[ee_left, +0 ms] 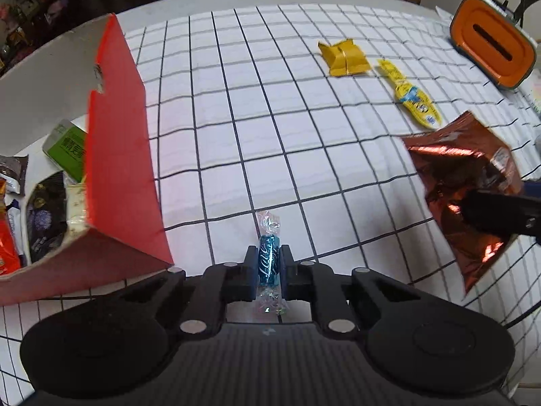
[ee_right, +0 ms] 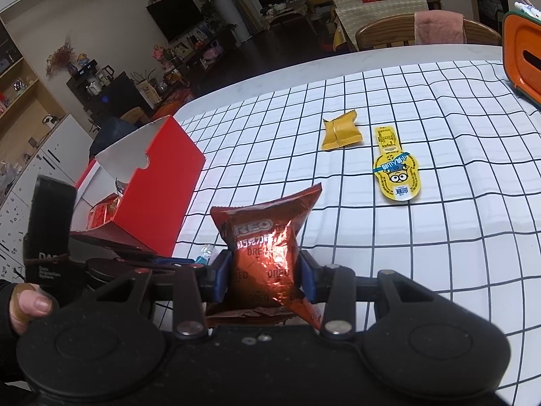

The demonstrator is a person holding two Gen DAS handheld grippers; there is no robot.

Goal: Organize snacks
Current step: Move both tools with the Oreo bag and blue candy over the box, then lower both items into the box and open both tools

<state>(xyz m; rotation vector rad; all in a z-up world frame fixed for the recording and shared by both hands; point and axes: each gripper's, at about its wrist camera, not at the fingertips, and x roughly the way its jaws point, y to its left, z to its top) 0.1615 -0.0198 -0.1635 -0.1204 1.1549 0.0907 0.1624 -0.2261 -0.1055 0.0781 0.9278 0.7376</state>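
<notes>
Blue foil marks the wrapped candy [ee_left: 268,261], which my left gripper [ee_left: 268,264] has pinched at its middle, jaws nearly together on the wrapper. The candy's long axis runs straight ahead along the fingers, one twisted end pointing forward, the other back toward the gripper body. The red box [ee_left: 125,169] stands just to the left of that gripper, its open top facing up with several snacks already inside; I judge the coming move to be a lift and a short carry leftward over the near wall. My right gripper [ee_right: 265,270] is clamped on the copper Oreo packet [ee_right: 267,237], held clear of the cloth and farther from the box. A yellow sachet [ee_left: 345,57] and a yellow minion pouch [ee_left: 410,96] lie apart on the white checked tablecloth [ee_left: 304,135]. Beyond the table I see a living room with a wall television.
</notes>
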